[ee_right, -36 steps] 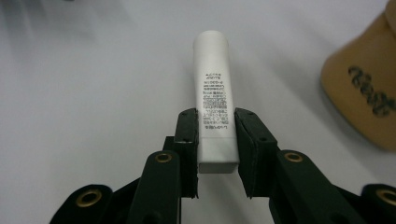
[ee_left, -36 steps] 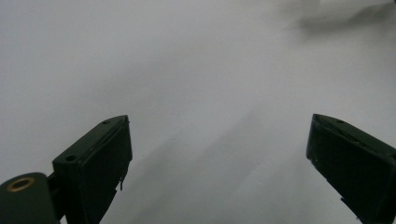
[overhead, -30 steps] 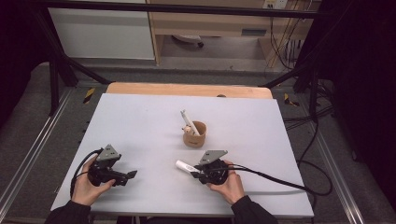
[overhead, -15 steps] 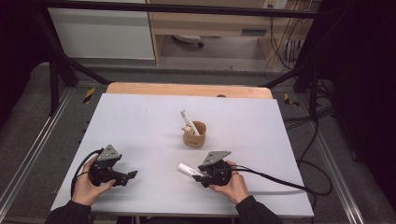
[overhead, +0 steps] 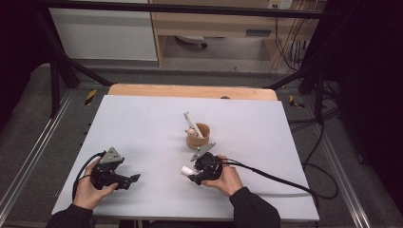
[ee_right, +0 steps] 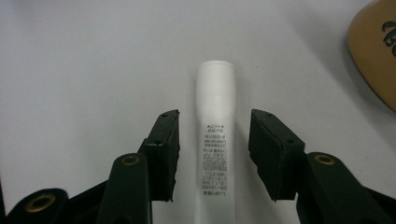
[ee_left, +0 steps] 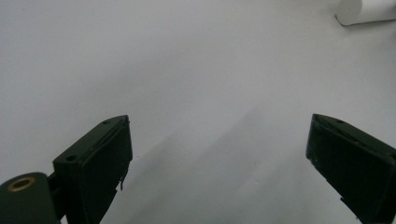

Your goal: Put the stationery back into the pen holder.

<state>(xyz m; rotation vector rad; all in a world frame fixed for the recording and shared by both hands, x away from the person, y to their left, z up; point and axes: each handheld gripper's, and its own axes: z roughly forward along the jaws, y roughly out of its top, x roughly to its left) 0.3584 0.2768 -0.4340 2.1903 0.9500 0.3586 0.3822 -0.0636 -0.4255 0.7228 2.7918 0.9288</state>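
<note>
A white tube [ee_right: 217, 140] with small print lies on the white table [overhead: 142, 123], between the jaws of my right gripper [ee_right: 215, 115]. The jaws have just been opening, and a gap shows on each side of the tube, so the pads do not press it. From above, the right gripper [overhead: 191, 174] sits at the front centre with the tube [overhead: 187, 169] sticking out to its left. My left gripper [overhead: 134, 178] rests at the front left. Its jaws [ee_left: 219, 120] stand wide open over bare table.
A brown cup [overhead: 198, 137] stands just behind the right gripper, with a white tube-like thing [overhead: 190, 123] leaning in it. The cup's edge [ee_right: 376, 56] shows at the upper right in the right gripper view. A black cable [overhead: 275, 183] trails right.
The right gripper's jaws have parted from the white tube, and the hand has shifted slightly. The left hand and gripper have stayed still.
</note>
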